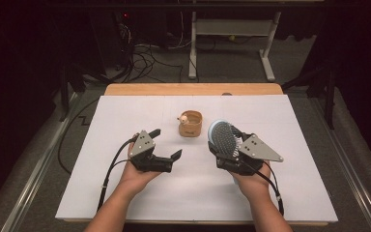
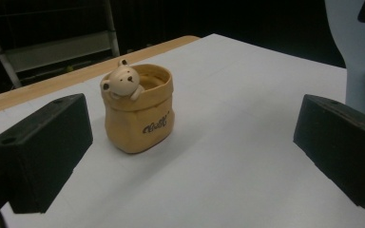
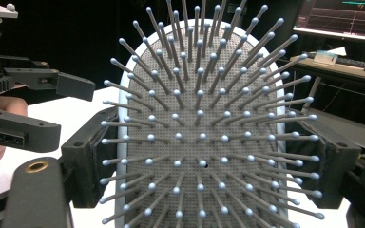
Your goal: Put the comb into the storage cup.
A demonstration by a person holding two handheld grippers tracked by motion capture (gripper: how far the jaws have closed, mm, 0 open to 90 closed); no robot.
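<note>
**Hairbrush to be stood in the bear pot**

The left gripper (image 1: 166, 145) is held low over the white table (image 1: 125, 116), to the left of centre, with its jaws spread wide and nothing between them. In the left gripper view the small tan pot (image 2: 140, 111) with a bear's head on its rim is seen upright between those jaws but well ahead of them, untouched. In the high view the pot (image 1: 190, 123) stands near the middle of the table, a little beyond both grippers. To its right, the right gripper (image 1: 224, 150) is closed on the head of a pale blue hairbrush (image 1: 222, 137), its jaws pressed against the two edges of the head; the bristles (image 3: 199, 137) are turned toward that gripper's camera. Part of the handle (image 2: 360, 90) is seen hanging down in the left gripper view.

The step in hand is judged to be placing the brush in the pot. The pot is best steadied by the left gripper first, since it looks light and easily tipped. The handle should be lined up above the opening, clear of the bear's head, and lowered straight before the grip is released
</note>
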